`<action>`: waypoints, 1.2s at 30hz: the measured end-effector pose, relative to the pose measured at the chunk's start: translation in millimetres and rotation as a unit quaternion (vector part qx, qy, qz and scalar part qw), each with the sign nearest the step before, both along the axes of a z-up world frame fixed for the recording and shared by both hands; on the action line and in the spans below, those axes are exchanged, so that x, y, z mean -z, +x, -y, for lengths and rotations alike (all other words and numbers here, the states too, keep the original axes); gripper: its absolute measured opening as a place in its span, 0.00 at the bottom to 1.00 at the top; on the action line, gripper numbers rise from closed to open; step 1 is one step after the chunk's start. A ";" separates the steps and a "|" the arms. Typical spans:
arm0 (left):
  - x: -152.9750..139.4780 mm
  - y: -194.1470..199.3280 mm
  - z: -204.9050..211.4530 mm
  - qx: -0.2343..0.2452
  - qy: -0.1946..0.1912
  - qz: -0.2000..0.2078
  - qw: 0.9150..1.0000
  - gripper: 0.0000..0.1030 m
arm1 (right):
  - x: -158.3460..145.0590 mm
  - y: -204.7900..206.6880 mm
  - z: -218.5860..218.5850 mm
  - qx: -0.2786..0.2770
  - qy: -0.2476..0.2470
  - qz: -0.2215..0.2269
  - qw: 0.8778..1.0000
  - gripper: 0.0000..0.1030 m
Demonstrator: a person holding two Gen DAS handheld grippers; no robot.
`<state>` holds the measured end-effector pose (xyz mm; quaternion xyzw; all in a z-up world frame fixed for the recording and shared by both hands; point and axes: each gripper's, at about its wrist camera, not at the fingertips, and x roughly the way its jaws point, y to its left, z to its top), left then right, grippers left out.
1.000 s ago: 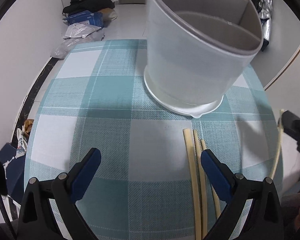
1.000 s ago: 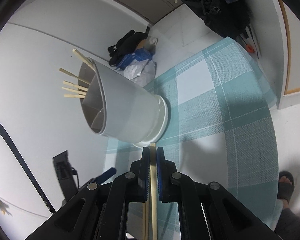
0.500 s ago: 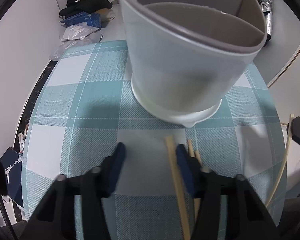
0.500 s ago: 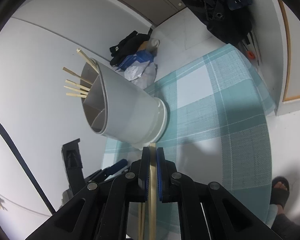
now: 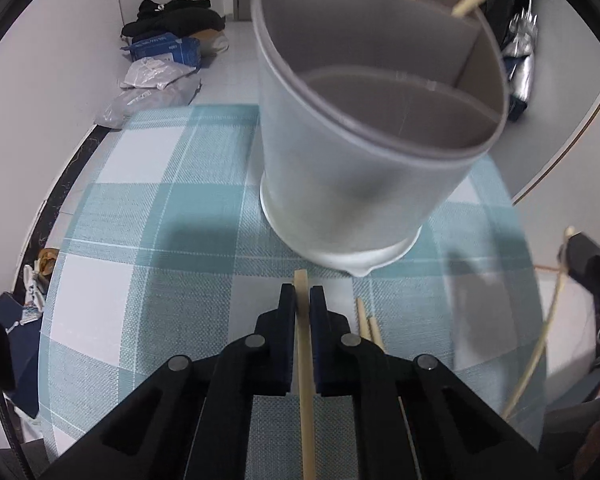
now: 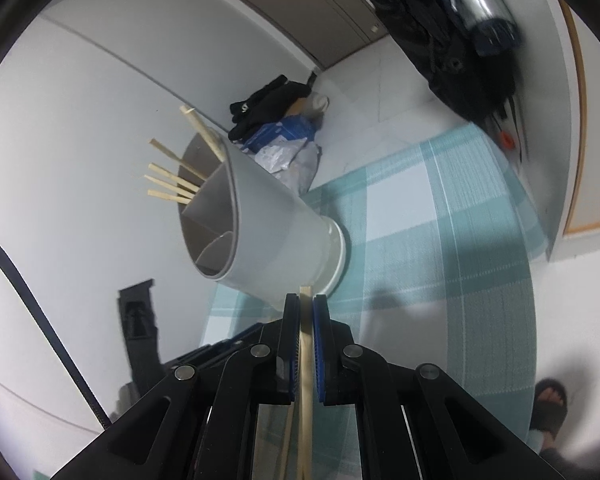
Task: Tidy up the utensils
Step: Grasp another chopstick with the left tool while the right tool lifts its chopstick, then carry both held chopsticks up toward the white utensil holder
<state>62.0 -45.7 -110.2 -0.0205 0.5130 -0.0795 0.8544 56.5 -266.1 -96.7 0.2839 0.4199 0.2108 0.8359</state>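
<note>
Chopstick (image 5: 305, 360) in left hand-held gripper (image 5: 302, 300)

Background. A round table under a teal-and-white checked woven cloth (image 5: 148, 216) fills the centre of the left wrist view. Beyond it, upper left, pale grey floor tiles (image 5: 236, 68) meet plain white walls (image 5: 60, 40); a heap of black clothing (image 5: 176, 22), a blue printed carton (image 5: 164, 48) and clear plastic bags (image 5: 152, 88) lie there. In the right wrist view a grey-brown panelled door (image 6: 300, 12) stands at top centre, a wood-framed panel (image 6: 592, 160) at right. Lighting is soft and even.
</note>
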 end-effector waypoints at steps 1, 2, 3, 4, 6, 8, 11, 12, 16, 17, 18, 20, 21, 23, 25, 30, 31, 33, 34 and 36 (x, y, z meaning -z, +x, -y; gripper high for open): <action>-4.4 -3.2 -1.6 0.000 -0.007 0.008 1.000 0.03 | -2.0 -1.3 -1.8 -0.002 -0.006 0.006 1.000 0.06; -9.6 -6.5 -3.4 0.000 -0.013 0.019 1.000 0.03 | -4.1 -2.7 -4.0 -0.004 -0.013 0.012 1.000 0.06; -13.9 -9.5 -4.2 0.000 -0.018 0.028 0.999 0.03 | -6.6 -4.7 -6.4 -0.005 -0.021 0.020 1.000 0.06; -19.4 -13.8 -5.1 0.000 -0.023 0.037 0.999 0.03 | -9.4 -6.6 -8.8 -0.006 -0.031 0.028 0.999 0.06; -31.1 -20.1 -9.0 0.000 -0.036 0.057 0.998 0.03 | -15.0 -10.0 -12.5 -0.009 -0.045 0.043 0.998 0.06; -47.1 -25.4 -15.3 -0.002 -0.058 0.085 0.995 0.03 | -22.8 -15.0 -17.9 -0.014 -0.060 0.062 0.996 0.06; -64.9 -25.7 -22.9 0.006 -0.065 0.121 0.990 0.03 | -33.3 -22.8 -26.5 -0.020 -0.082 0.091 0.992 0.06; -66.6 -23.8 -24.9 0.010 -0.069 0.125 0.990 0.03 | -35.8 -24.6 -28.9 -0.021 -0.089 0.097 0.991 0.06; -78.6 -31.1 -23.1 0.020 -0.074 0.144 0.987 0.03 | -43.6 -32.4 -38.0 -0.023 -0.110 0.119 0.986 0.05; -81.0 -32.2 -24.5 0.020 -0.076 0.149 0.986 0.03 | -45.4 -33.8 -39.7 -0.023 -0.116 0.125 0.985 0.05; -84.7 -36.9 -24.7 0.021 -0.078 0.151 0.985 0.03 | -47.3 -35.7 -41.3 -0.022 -0.121 0.131 0.984 0.05; -90.9 -40.9 -27.8 0.023 -0.083 0.157 0.984 0.03 | -50.9 -38.3 -43.7 -0.022 -0.129 0.141 0.981 0.05; -92.3 -42.1 -29.0 0.024 -0.084 0.159 0.983 0.03 | -53.4 -40.6 -45.5 -0.022 -0.134 0.149 0.979 0.05; -97.5 -47.0 -32.0 0.025 -0.085 0.165 0.982 0.03 | -57.7 -45.2 -48.9 -0.021 -0.142 0.160 0.977 0.05; -102.3 -50.1 -33.5 0.028 -0.091 0.166 0.982 0.03 | -60.5 -47.7 -51.4 -0.019 -0.148 0.168 0.974 0.05; -104.1 -54.1 -34.0 0.037 -0.097 0.154 0.983 0.03 | -62.3 -51.5 -53.8 -0.015 -0.152 0.171 0.973 0.05; -105.0 -55.4 -34.1 0.039 -0.096 0.156 0.982 0.03 | -62.5 -52.3 -54.2 -0.014 -0.153 0.173 0.973 0.05; -106.7 -56.7 -34.5 0.040 -0.095 0.154 0.983 0.03 | -63.2 -54.7 -54.9 -0.016 -0.151 0.174 0.973 0.05; -107.3 -57.3 -34.9 0.040 -0.095 0.154 0.983 0.03 | -64.0 -55.9 -55.3 -0.016 -0.149 0.175 0.973 0.05; -109.2 -58.5 -35.2 0.041 -0.094 0.155 0.983 0.03 | -66.2 -58.4 -55.8 -0.014 -0.150 0.182 0.972 0.05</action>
